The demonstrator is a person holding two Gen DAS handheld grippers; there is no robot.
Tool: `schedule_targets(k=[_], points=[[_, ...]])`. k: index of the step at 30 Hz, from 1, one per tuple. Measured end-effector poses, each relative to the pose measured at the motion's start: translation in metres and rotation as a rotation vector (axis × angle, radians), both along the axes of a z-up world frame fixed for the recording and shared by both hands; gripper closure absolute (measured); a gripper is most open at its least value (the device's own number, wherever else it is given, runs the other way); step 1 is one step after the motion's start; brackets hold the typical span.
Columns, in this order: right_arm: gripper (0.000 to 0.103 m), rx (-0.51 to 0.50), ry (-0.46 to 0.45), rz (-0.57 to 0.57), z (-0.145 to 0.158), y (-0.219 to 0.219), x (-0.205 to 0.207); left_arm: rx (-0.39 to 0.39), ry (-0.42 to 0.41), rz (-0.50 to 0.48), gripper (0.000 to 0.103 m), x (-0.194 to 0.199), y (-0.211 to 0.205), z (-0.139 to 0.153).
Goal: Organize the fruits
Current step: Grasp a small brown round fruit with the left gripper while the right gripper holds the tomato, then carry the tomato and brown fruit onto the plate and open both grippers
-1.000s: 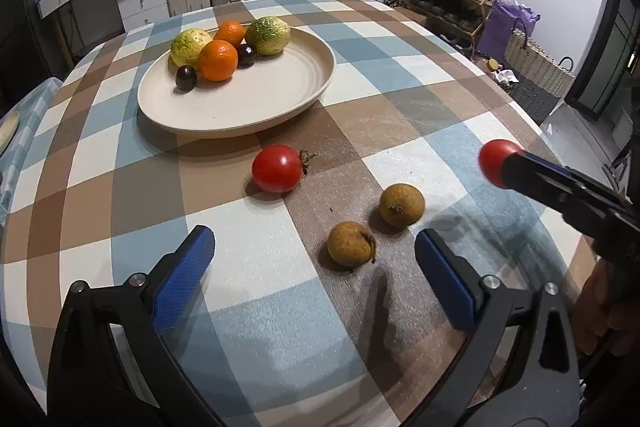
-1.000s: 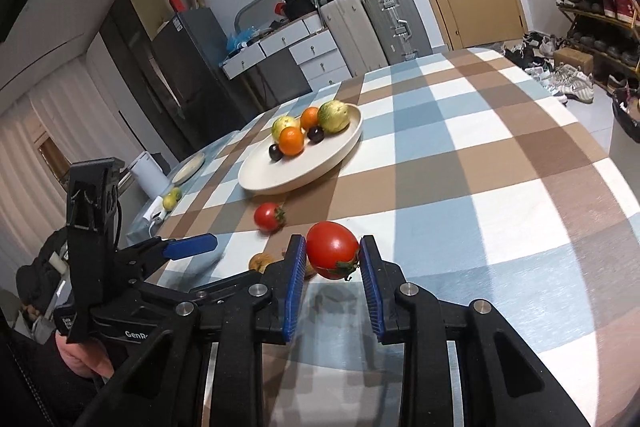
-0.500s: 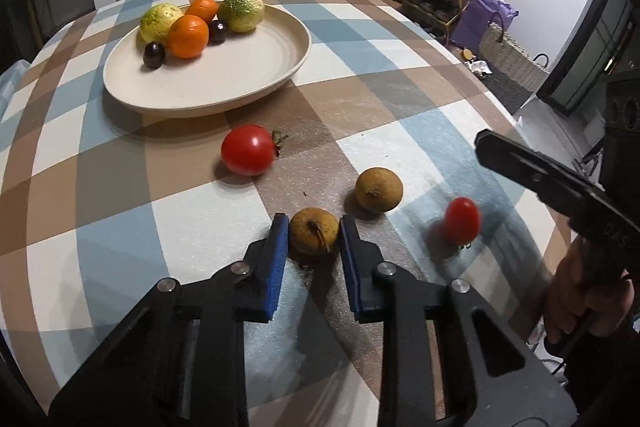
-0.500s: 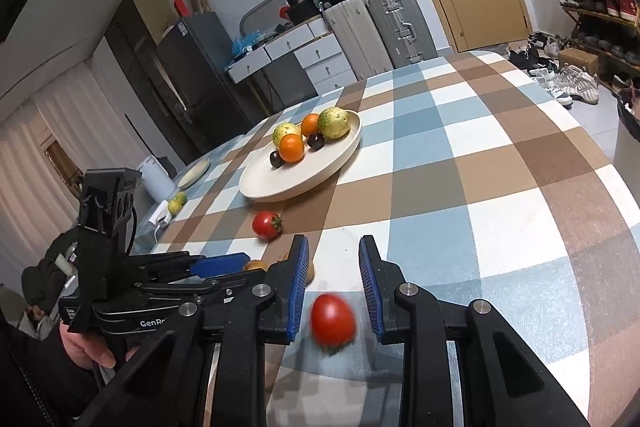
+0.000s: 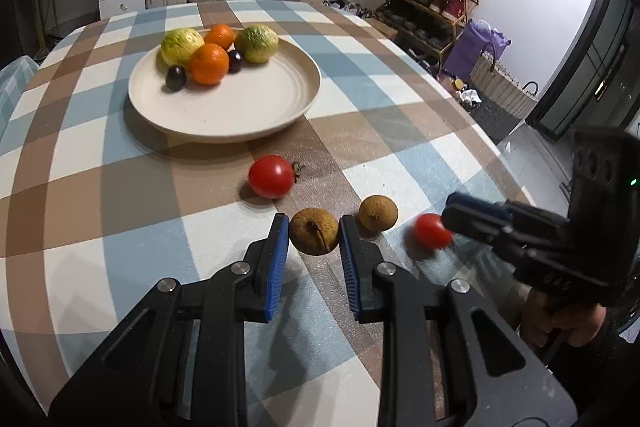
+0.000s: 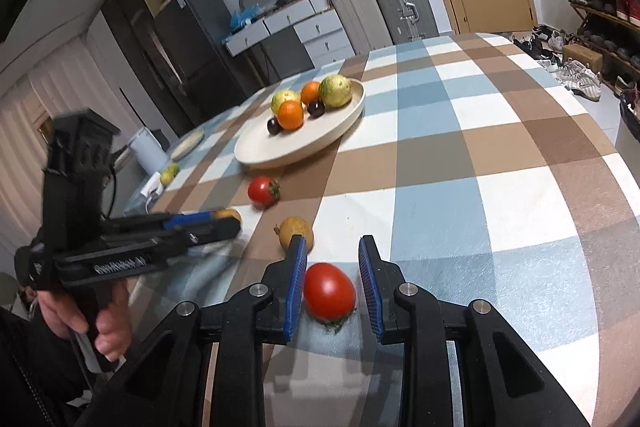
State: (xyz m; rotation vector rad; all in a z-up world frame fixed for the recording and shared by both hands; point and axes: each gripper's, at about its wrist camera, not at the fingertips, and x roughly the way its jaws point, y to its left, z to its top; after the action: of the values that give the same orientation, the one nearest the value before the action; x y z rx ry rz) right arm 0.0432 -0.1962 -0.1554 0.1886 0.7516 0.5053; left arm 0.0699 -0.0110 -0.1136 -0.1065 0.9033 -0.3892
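My left gripper (image 5: 314, 223) is shut on a brown round fruit (image 5: 314, 231) and holds it just above the checked tablecloth. A second brown fruit (image 5: 378, 213) lies to its right and a large tomato (image 5: 271, 176) lies ahead. The cream plate (image 5: 240, 131) beyond carries oranges, green-yellow fruits and dark plums. My right gripper (image 6: 333, 243) keeps its jaws narrow with nothing clamped. A small red tomato (image 6: 329, 295) lies on the cloth just under its fingers, and a gap shows at the right pad. The left gripper (image 6: 224, 223) shows side-on there, with the plate (image 6: 300, 155) behind.
The table edge curves off close on the right, above the floor. A hand (image 6: 108, 327) grips the left tool's handle. A small yellow-green fruit (image 6: 170, 171) and a white item sit at the far left edge. Suitcases, drawers and a shoe rack line the walls.
My left gripper went from wide open to shut on the brown fruit and rose a little. The small tomato slipped out of my right gripper and now lies on the cloth.
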Motion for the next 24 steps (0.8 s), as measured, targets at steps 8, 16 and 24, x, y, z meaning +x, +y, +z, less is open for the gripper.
schedule_targets(k=[8, 16, 24], points=[[0.075, -0.049, 0.029, 0.044, -0.01, 0.014, -0.002, -0.028, -0.032, 0.04, 0.08, -0.001, 0.026, 0.015], [0.075, -0.078, 0.048, 0.071, -0.01, 0.025, 0.005, -0.032, -0.065, 0.069, 0.08, 0.015, 0.049, 0.027], [0.075, 0.002, -0.033, 0.033, 0.025, 0.013, 0.021, -0.046, -0.075, 0.12, 0.08, 0.053, 0.077, 0.03]])
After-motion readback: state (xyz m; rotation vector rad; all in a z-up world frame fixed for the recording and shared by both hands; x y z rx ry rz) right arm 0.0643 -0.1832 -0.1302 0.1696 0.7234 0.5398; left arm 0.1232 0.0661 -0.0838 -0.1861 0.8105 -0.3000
